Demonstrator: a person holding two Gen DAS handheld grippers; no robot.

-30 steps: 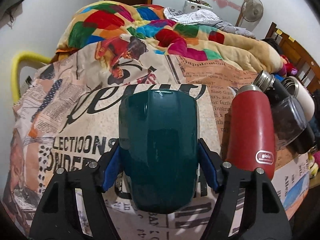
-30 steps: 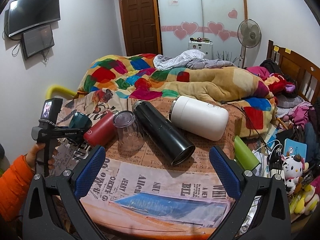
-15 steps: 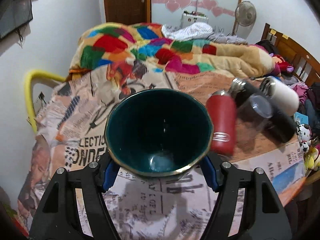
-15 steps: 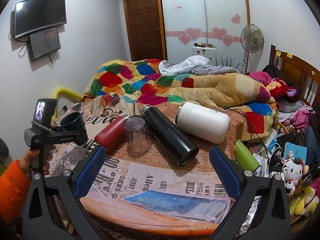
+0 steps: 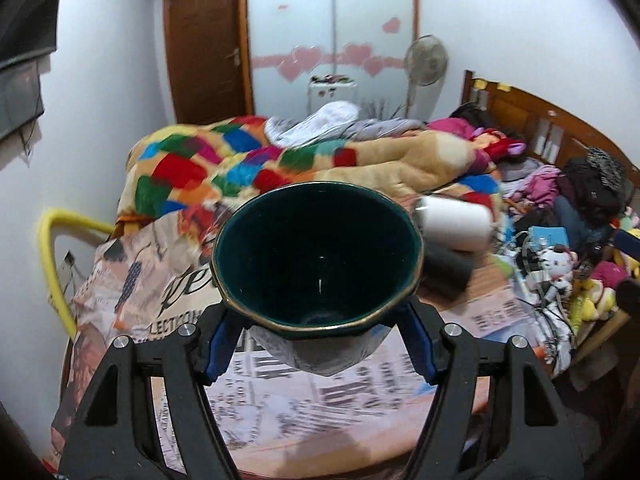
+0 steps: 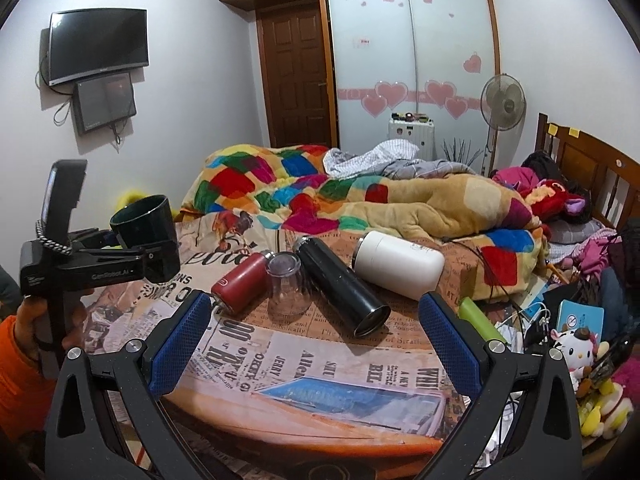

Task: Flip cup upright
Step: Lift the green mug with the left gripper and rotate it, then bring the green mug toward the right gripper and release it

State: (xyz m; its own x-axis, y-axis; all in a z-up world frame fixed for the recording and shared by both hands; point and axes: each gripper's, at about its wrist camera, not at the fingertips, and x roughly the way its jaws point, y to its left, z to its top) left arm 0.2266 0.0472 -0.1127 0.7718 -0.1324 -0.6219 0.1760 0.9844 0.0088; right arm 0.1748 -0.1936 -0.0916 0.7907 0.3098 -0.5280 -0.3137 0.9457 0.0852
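Observation:
A dark green cup (image 5: 316, 256) is held between the blue pads of my left gripper (image 5: 320, 344). Its open mouth faces the left wrist camera, tilted upward. In the right wrist view the same cup (image 6: 146, 222) sits nearly upright in the left gripper (image 6: 132, 256), raised above the left side of the newspaper-print table (image 6: 320, 364). My right gripper (image 6: 312, 344) is open and empty, hovering over the table's front part.
On the table lie a red bottle (image 6: 240, 282), an upside-down clear glass (image 6: 286, 284), a black flask (image 6: 340, 286) and a white flask (image 6: 400, 262). A green object (image 6: 480, 322) lies at the right edge. A bed with a colourful quilt (image 6: 304, 192) is behind.
The left gripper lifted the cup and rotated it from mouth-down to mouth-up, then raised it higher. The right gripper stayed open, rising slightly.

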